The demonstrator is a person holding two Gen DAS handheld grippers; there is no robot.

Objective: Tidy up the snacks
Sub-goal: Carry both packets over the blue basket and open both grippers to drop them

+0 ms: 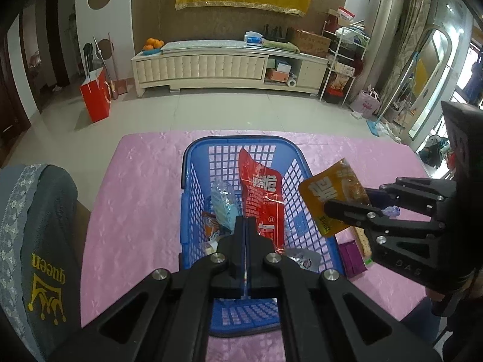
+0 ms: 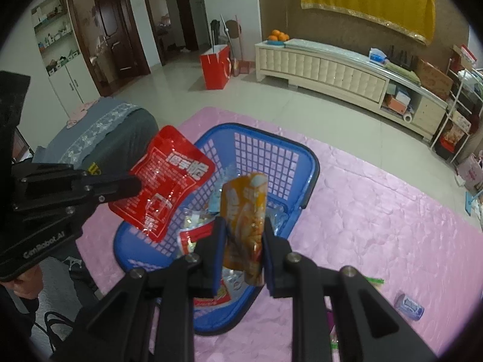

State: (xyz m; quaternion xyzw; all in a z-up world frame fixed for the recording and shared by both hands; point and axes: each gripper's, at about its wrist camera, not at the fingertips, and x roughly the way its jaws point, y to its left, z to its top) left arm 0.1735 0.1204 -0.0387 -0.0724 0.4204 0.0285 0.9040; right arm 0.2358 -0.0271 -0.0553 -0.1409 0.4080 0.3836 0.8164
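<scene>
Ideally, both clamped grippers, left gripper (image 2: 135,185) pinching the red packet (image 2: 164,181) and right gripper (image 2: 243,235) the orange pouch (image 2: 244,211), release apparently directly above the blue basket (image 2: 305,163).

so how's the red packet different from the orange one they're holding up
The red packet is flat and spread wide, pinched at one edge by the left gripper; the orange packet is narrower, curled lengthwise and stands upright between the fingers of the right gripper. The red one looks larger. It hangs over the near left rim of the blue basket; the orange one is over the middle. Both are glossy printed snack pouches, held above the basket.
</scene>
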